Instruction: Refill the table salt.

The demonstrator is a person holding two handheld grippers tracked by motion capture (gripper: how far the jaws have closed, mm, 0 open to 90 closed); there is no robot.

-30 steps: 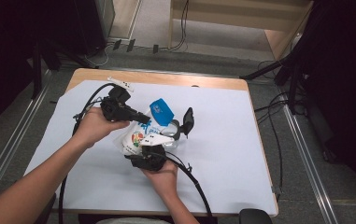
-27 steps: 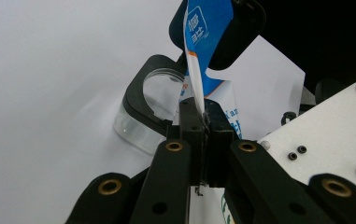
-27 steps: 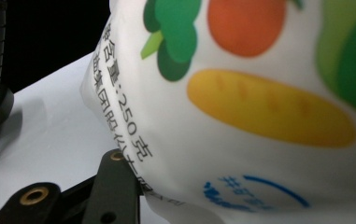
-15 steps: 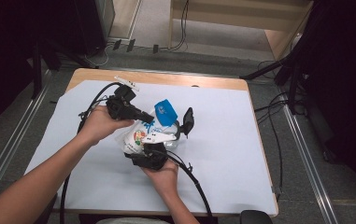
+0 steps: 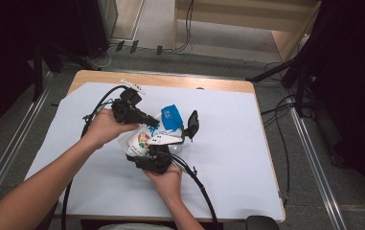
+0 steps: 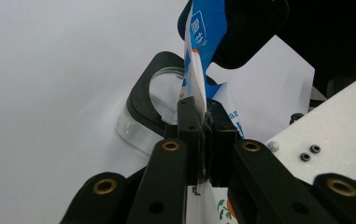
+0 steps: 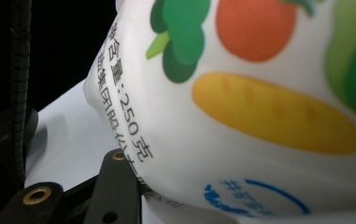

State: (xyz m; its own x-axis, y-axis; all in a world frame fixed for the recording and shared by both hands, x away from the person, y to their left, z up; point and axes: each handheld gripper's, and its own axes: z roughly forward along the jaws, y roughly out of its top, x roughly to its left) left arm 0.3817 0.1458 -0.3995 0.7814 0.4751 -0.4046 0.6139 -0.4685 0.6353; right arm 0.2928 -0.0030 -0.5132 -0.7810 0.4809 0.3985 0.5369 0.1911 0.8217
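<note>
Now, from the high view, a pouch point(image 5: 144, 141) is held mid-table between the left gripper point(image 5: 152, 122) and right gripper point(image 5: 168, 143); opening it is judged the step in hand. Room lies open all round on the table point(image 5: 228, 158). Left gripper view: jaws are clamped on the pouch's blue top edge point(image 6: 199, 51). Right gripper view: the pouch is pressed close, grip cannot be told. A steady pull apart is called for.

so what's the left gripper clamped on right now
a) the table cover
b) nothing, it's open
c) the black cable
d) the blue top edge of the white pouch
d: in the left gripper view the left gripper has its jaws pressed together on the thin blue edge of the pouch.
</note>
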